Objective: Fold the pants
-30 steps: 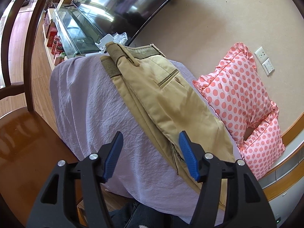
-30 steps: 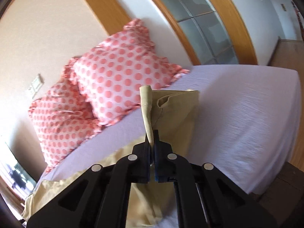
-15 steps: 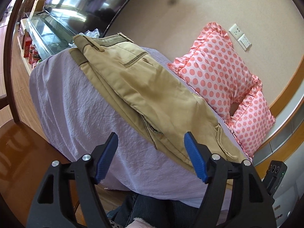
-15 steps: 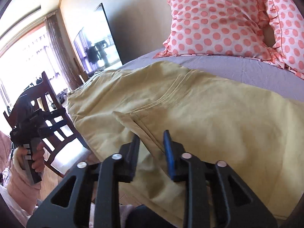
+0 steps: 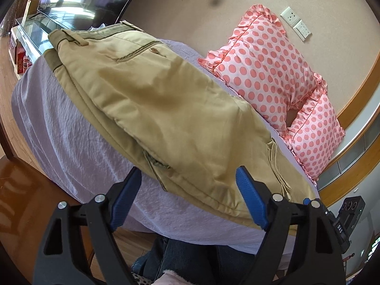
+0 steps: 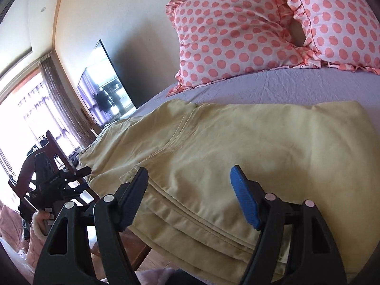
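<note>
Khaki pants (image 5: pixel 166 109) lie folded on the lilac bed sheet (image 5: pixel 71 137), waistband at the far left, legs doubled back over the top. My left gripper (image 5: pixel 190 190) is open and empty, just in front of the pants' near edge. In the right wrist view the pants (image 6: pixel 237 147) fill the middle, with stacked layers along the near edge. My right gripper (image 6: pixel 190 190) is open and empty over that edge. The left gripper (image 6: pixel 59 180) also shows at the far left of this view.
Two pink polka-dot pillows (image 5: pixel 268 66) lean on the wall behind the pants; they also show in the right wrist view (image 6: pixel 237 30). A TV (image 6: pixel 104 83) stands at the bed's far end. A dark wooden chair (image 6: pixel 35 166) is beside the bed. A brown wooden surface (image 5: pixel 19 190) lies at lower left.
My right gripper let go of the pant-leg hem it held a second ago and opened wide; the legs now lie over the pants. My left gripper stayed open and swung right.
</note>
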Demonstrator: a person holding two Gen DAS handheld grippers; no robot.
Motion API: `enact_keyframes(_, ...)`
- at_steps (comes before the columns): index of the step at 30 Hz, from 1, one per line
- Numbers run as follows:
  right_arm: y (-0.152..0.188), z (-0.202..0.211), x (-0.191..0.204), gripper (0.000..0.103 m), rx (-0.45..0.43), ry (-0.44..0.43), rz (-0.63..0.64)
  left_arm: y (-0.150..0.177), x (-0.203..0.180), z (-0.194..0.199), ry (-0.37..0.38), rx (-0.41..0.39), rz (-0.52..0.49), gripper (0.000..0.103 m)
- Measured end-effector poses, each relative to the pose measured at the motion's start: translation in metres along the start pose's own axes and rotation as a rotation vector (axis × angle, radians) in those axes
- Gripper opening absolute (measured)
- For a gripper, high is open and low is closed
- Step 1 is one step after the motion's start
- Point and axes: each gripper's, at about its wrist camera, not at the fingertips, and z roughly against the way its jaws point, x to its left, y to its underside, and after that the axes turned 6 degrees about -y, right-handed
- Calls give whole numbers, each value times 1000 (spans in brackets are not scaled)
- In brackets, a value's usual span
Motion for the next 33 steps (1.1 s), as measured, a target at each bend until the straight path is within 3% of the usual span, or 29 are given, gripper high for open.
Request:
enact_keyframes(5, 0, -2, 0, 74, -2, -19, -6, -28, 3, 8, -34, -55, 60, 81)
enact_keyframes(7, 1, -1, -1, 80, -8, -22, -12, -44, 11, 13, -80, -86, 94, 81)
enact_keyframes(11, 2, 2, -3, 80, -24, -37, -16, -74, 33, 7, -143, -120, 166, 77)
enact_keyframes(13, 3, 3, -4, 80, -26, -42, -20, -85, 48, 0, -167, -103, 227, 62)
enact_keyframes(17, 3, 10, -4, 80, -44, -50, -18, -96, 79, -6, -170, -126, 387, 46)
enact_keyframes(18, 2, 13, -5, 80, -52, -51, -18, -98, 84, -6, -177, -137, 417, 37)
enact_keyframes(19, 2, 16, -6, 80, -61, -50, -19, -99, 84, -7, -208, -140, 422, 20)
enact_keyframes(22, -1, 31, -12, 80, -98, -34, -20, -105, 49, -1, -299, -169, 292, 9)
enact_keyframes(24, -3, 47, -19, 81, -140, -1, -18, -114, 8, 10, -282, -202, 168, 9)
enact_keyframes(28, -6, 78, -47, 82, -228, 69, -66, -114, -111, 24, -125, -216, -123, 8)
enact_keyframes(30, -5, 93, -65, 83, -263, 90, -108, -97, -178, 24, -21, -205, -292, 9)
enact_keyframes(33, -1, 116, -89, 83, -315, 126, -186, -51, -266, 17, 197, -128, -508, 9)
